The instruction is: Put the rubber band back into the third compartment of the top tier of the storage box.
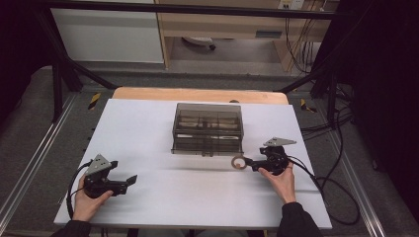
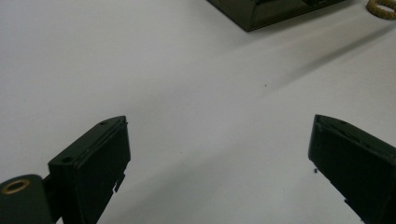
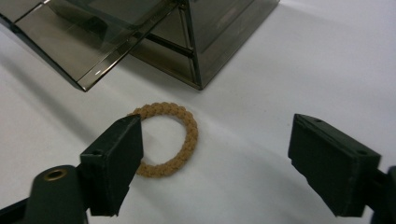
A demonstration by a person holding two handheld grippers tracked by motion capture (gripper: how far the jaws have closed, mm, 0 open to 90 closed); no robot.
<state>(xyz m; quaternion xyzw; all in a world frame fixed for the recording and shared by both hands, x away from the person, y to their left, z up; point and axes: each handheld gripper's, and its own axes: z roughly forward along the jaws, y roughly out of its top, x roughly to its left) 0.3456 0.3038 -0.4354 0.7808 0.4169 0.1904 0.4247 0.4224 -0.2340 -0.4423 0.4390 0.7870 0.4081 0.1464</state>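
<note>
Right gripper (image 1: pixel 251 163), held in the person's right hand (image 1: pixel 282 180) at the near right of the white table (image 1: pixel 148 207): jaws spread wide, nothing held. In the right gripper view its left jaw overlaps the edge of a tan braided ring (image 3: pixel 168 140), probably a hair tie, which lies flat on the table just in front of the near right corner of a smoked-plastic drawer organiser (image 1: pixel 207 129); the ring sits off-centre between the jaws, nearer the left one. Drawer front or flap of the organiser (image 3: pixel 93 44) stands open and tilted, plausibly to receive the ring. Ring: circular, no long axis, hole facing up; the high view shows it at the gripper tip (image 1: pixel 239 162). Left gripper (image 1: pixel 126 181), near left, well apart from the organiser: jaws wide open, empty, over bare table, apparently idle.
</note>
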